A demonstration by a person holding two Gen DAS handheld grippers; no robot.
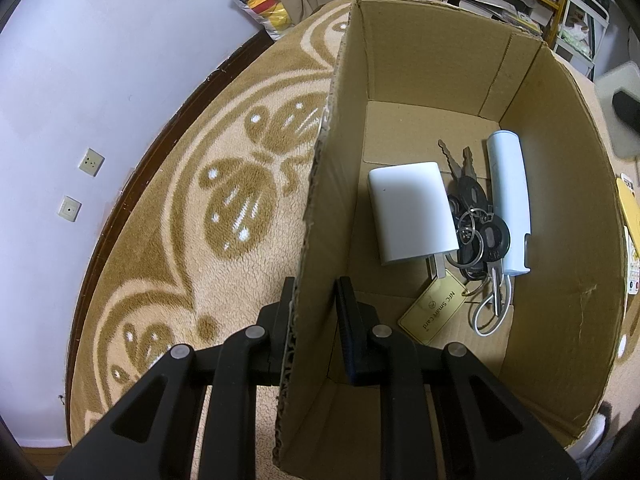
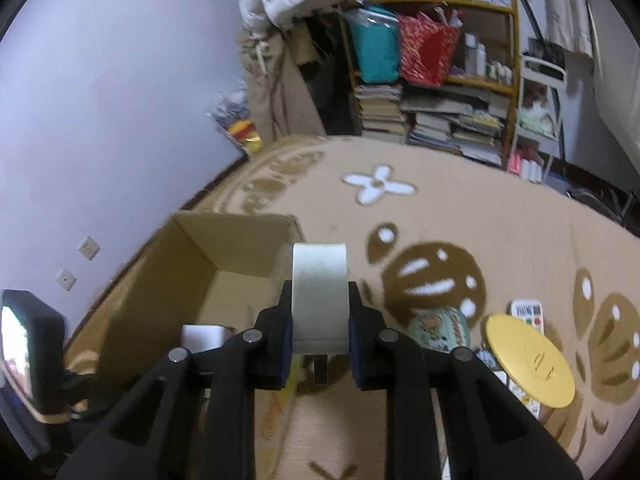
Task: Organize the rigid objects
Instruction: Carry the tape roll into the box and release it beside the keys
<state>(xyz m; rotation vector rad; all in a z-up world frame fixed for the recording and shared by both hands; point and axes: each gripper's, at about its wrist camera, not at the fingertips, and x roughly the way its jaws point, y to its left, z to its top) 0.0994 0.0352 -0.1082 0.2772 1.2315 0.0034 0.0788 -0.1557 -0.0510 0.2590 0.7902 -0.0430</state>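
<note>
Your right gripper (image 2: 320,320) is clamped on a roll of white tape (image 2: 319,296); one finger presses each flat side and the roll stands on edge between them. In the right wrist view the roll sits at frame centre, raised above the carpet (image 2: 500,232), just right of the cardboard box (image 2: 176,280), whose open top lies at 9 to 10 o'clock from the roll.

Your left gripper (image 1: 314,308) is closed on the near left wall of the cardboard box (image 1: 332,160) — one finger outside, one inside, the corrugated edge between them.

Contents on the box floor, left wrist view:
- White charger block (image 1: 412,212) at centre.
- Bunch of keys (image 1: 476,224) at 3 o'clock from the charger, touching it.
- White cylindrical device (image 1: 510,200) at 3 o'clock from the keys, along the right wall, with a white cord loop at its near end.
- Gold NFC card (image 1: 434,308) at 6 o'clock from the charger.

On the carpet at 3 to 4 o'clock from the roll, right wrist view: a patterned tin (image 2: 440,326), a yellow disc (image 2: 528,360), and a white remote (image 2: 526,312) partly behind the disc. A cluttered bookshelf (image 2: 440,80) stands at 12 to 1 o'clock.
</note>
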